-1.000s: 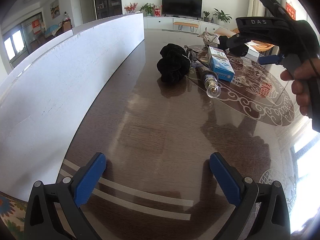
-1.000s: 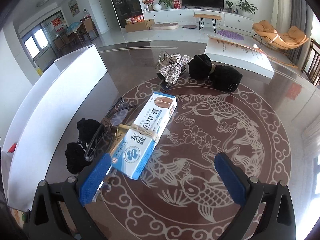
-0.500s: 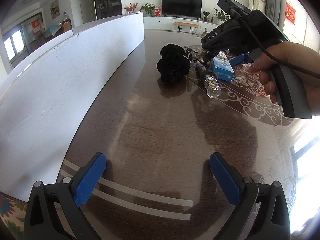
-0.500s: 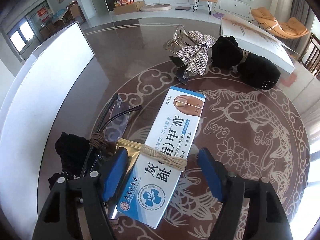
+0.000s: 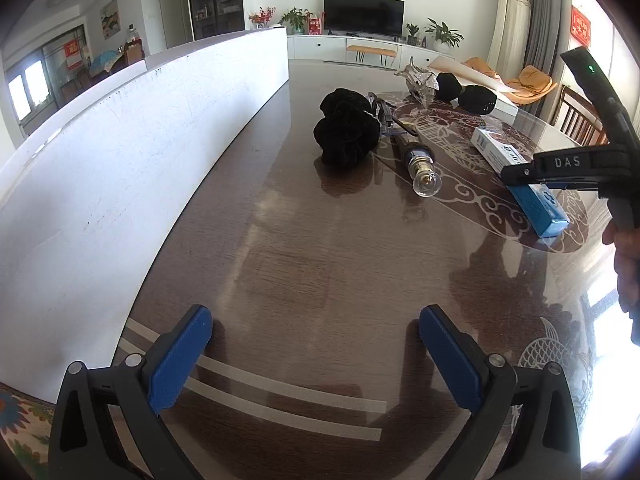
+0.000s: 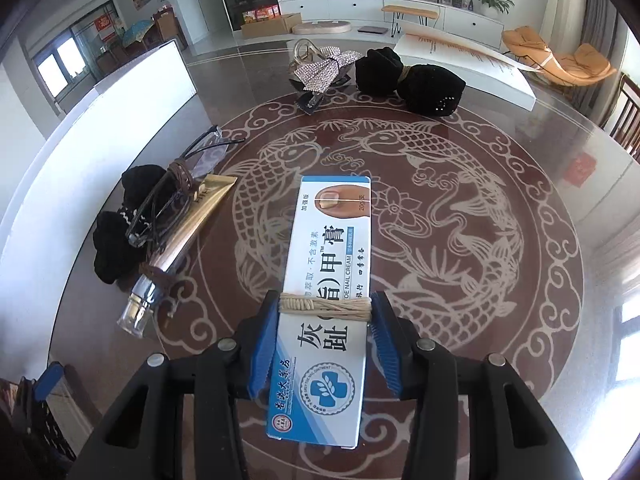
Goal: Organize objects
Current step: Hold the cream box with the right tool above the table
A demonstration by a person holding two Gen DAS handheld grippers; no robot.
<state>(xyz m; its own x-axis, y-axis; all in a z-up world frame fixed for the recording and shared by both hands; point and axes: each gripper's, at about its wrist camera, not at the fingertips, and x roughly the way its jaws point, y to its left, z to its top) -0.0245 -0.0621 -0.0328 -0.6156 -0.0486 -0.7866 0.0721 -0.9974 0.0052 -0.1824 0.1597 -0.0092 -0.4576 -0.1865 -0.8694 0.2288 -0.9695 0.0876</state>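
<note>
A blue and white nail cream box [image 6: 330, 276], bound with twine, sits between my right gripper's [image 6: 325, 344] blue pads, which are shut on its long sides. In the left wrist view the box [image 5: 520, 178] shows at the right, held off the table with the right gripper over it. A gold tube with a clear cap [image 6: 176, 244], tied to black glasses [image 6: 172, 196], lies left of the box beside a black scrunchie [image 6: 116, 240]. My left gripper [image 5: 316, 354] is open and empty over bare table.
A white board [image 5: 120, 152] stands along the table's left side. A sequin bow clip [image 6: 326, 70] and a black velvet bow [image 6: 408, 78] lie at the far side, with a white booklet [image 6: 464, 60] behind them. The table [image 6: 460, 220] has a fish pattern.
My right gripper closed on the nail cream box and pulled it right, away from the tube and glasses. The left gripper has not moved.
</note>
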